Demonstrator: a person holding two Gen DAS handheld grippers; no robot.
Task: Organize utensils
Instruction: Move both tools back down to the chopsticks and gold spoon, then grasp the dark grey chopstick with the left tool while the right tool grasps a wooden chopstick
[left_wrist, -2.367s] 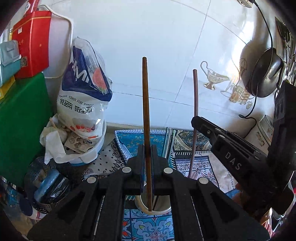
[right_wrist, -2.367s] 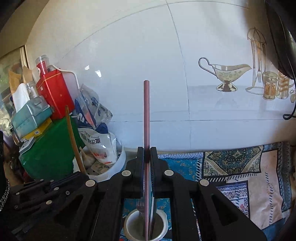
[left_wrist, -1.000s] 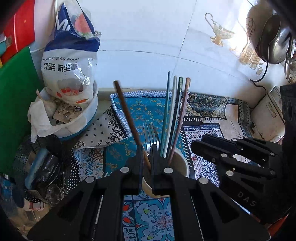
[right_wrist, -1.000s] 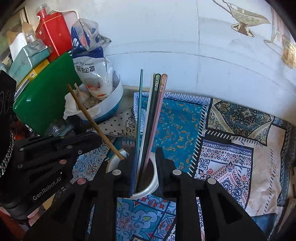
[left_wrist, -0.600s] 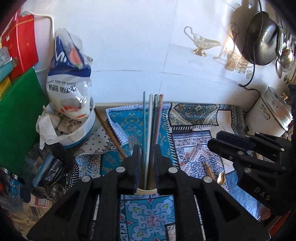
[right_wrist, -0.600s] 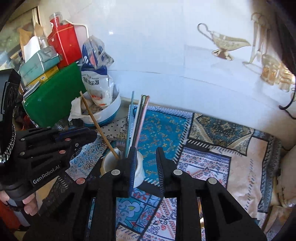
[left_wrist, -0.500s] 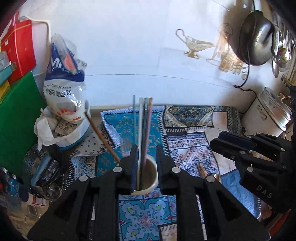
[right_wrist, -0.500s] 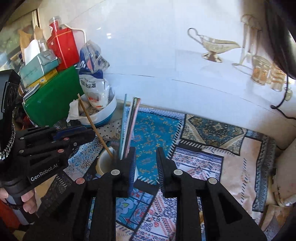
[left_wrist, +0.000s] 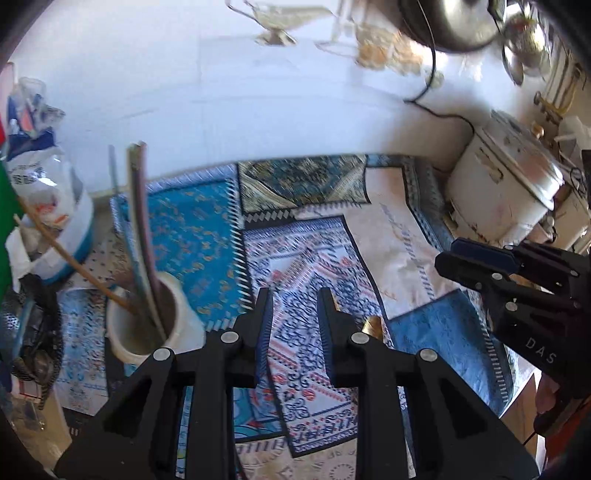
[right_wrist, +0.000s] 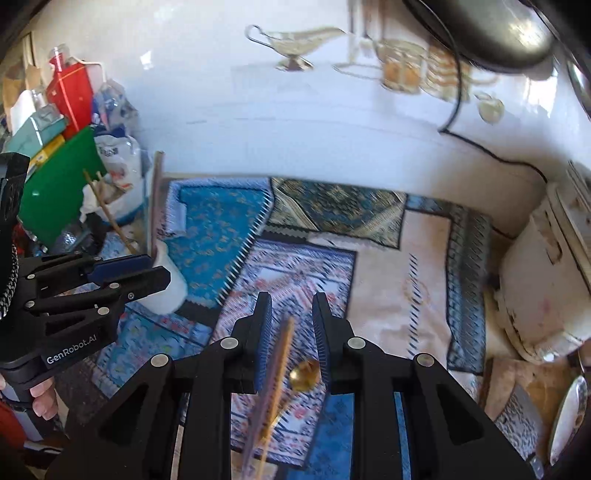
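Right wrist view: right gripper (right_wrist: 291, 325) jaws apart over chopsticks (right_wrist: 275, 376) and gold spoon (right_wrist: 304, 373) at 6 o'clock. Left gripper (left_wrist: 294, 317) jaws, just opened, are empty. Closing now risks catching both utensils together.

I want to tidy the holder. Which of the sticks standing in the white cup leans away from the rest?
The thin light-brown wooden chopstick in the white cup: it slants far out to the left, toward the bagged bowl, while the darker sticks stand bunched together, nearly upright.

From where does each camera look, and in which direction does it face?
Left wrist view: sits on the left gripper, looks down at the patterned mats; the right gripper shows.
Right wrist view: sits on the right gripper, looks down over a gold spoon; the left gripper and a hand show.
Shared: white cup, mats.
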